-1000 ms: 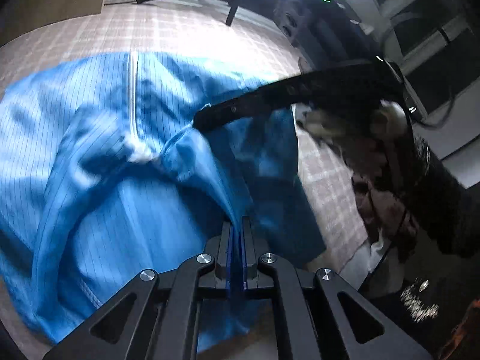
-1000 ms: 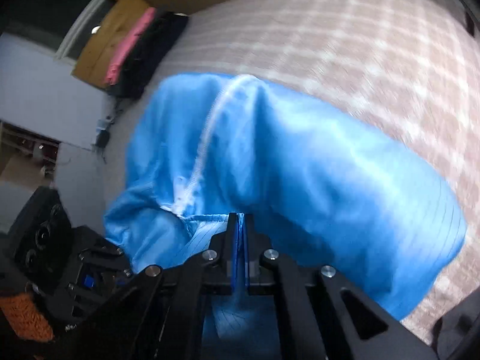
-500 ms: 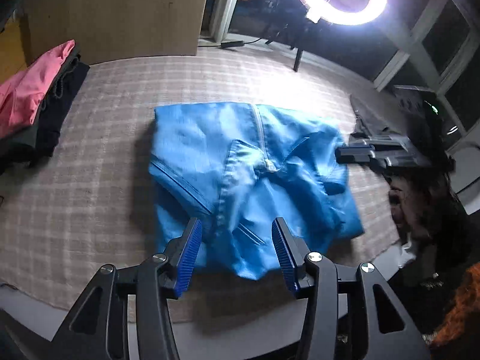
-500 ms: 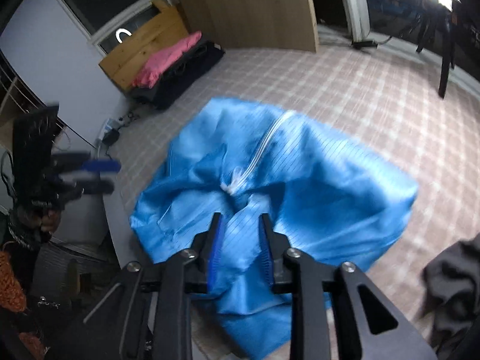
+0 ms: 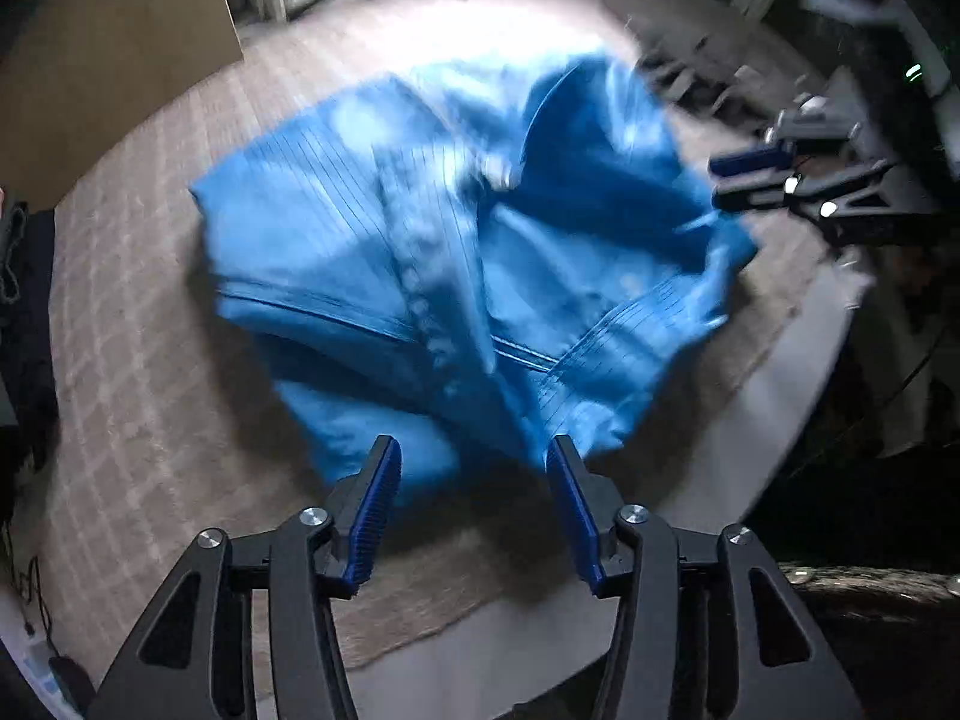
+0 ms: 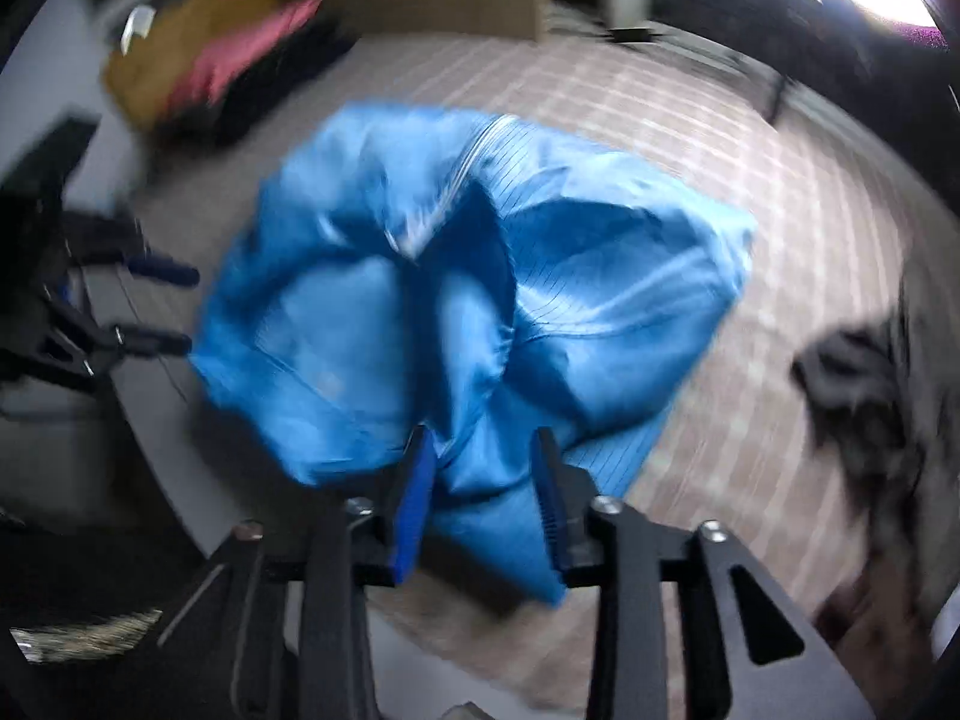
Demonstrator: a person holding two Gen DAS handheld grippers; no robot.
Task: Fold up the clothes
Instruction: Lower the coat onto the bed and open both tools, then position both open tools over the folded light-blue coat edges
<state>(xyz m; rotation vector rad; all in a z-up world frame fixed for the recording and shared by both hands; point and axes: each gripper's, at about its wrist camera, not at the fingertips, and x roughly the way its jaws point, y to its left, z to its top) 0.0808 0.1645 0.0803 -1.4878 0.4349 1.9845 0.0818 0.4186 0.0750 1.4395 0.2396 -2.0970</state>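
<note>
Our left gripper (image 5: 471, 468): fingers apart and opening, blue pads clear of the cloth, nothing pinched. The near hem of the jacket (image 5: 456, 276) shows through the gap, lying below on the cloth-covered counter (image 5: 132, 372).

Our right gripper (image 6: 483, 468): fingers at a narrower gap, also opening. A fold of the jacket (image 6: 468, 312) sits between them in view; the pads do not press it. Blur makes it hard to tell whether the left pad brushes the fabric.

The jacket is a rumpled blue heap mid-counter, loosely bunched, with its white zipper (image 6: 456, 192) running up the middle and thin pinstripes visible. It lies on a checked cloth (image 6: 690, 138) that covers the counter top.

From the left view the right gripper (image 5: 750, 177) hangs at the jacket's right edge. From the right view the left gripper (image 6: 162, 306) is at the jacket's left edge.

Further out: a dark garment (image 6: 864, 384) at the right of the counter, well apart from the jacket; pink clothes (image 6: 246, 54) on a black pile at the far left corner.
</note>
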